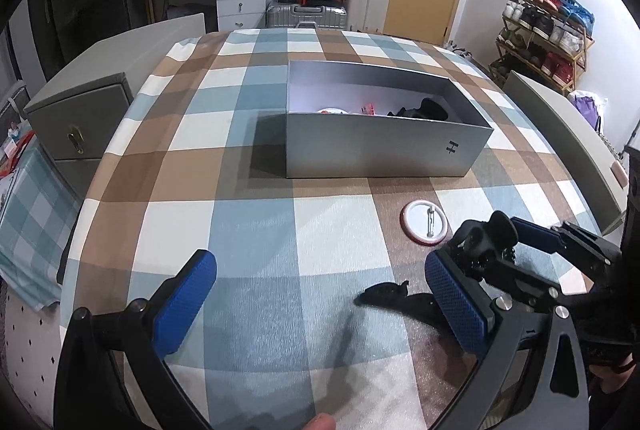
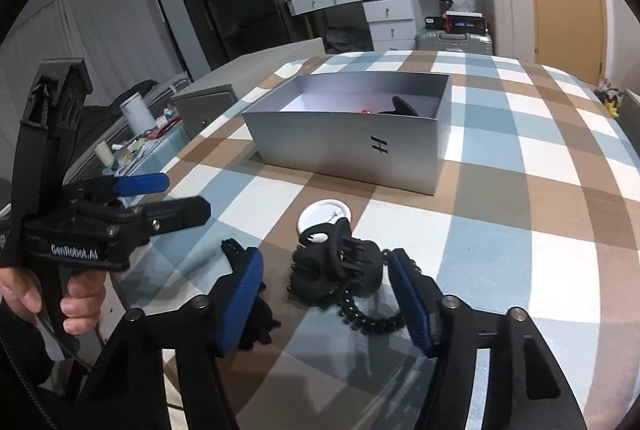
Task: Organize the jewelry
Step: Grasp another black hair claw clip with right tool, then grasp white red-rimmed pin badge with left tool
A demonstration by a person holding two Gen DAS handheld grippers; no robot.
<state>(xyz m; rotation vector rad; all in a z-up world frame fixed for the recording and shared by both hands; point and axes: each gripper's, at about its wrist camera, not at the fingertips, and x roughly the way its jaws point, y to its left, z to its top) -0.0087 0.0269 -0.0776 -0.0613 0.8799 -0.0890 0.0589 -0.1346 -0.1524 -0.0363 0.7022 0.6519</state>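
Right gripper [image 2: 326, 300] stood low over the checked tablecloth [image 2: 520, 165] with its blue pads apart on either side of a black claw hair clip [image 2: 336, 266]; neither pad pressed on the clip, and a black bead bracelet [image 2: 372, 320] curled just behind it. Its own camera showed this gap plainly, whereas the left wrist view caught the same gripper [image 1: 476, 246] only from the side, with the clip [image 1: 490, 234] bunched between the pads. Left gripper [image 1: 316, 306] had its jaws spread wide with nothing between them (only cloth lay under the gap), and a second black hair piece [image 1: 386, 296] lay beside its right finger. From the right wrist view, a hand [image 2: 60, 298] held the left gripper's [image 2: 184, 195] handle.

One round white pin badge [image 1: 424, 224] lay face down, clasp up, between the clip and the box. One open silver box [image 1: 372, 149] stood further back on the cloth. The left view showed three things inside: something white-rimmed, something red and a dark item [image 1: 428, 109]; the right view showed only the red and the dark one [image 2: 402, 105].
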